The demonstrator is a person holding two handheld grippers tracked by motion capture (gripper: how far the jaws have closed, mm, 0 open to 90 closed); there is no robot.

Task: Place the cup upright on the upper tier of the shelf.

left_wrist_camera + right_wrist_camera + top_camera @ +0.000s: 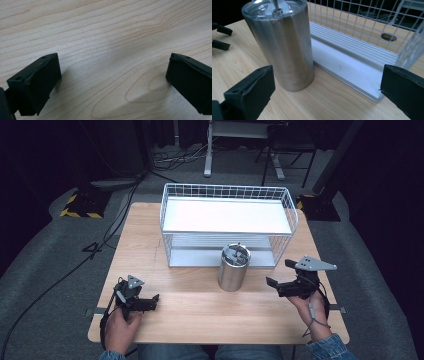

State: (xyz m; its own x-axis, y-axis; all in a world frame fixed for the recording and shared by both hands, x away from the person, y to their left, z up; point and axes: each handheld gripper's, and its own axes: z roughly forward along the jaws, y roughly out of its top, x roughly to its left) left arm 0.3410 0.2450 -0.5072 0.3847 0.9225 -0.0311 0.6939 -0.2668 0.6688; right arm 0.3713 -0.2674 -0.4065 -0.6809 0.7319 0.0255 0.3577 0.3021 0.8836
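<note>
Brushed-metal cylinder canister (233,268) stands upright on the wooden table (200,310), approx centre, just in front of the white wire rack (227,222) w/ its base close to the rack's lower shelf edge; can't tell if they touch. Its top is a clear lid w/ a small metal knob in the middle (277,10), sides plain and a bit reflective, no dents visible. Rack is a two-level white mesh basket frame w/ solid white shelves, sitting square at the table's far half, open side facing the canister.
</note>
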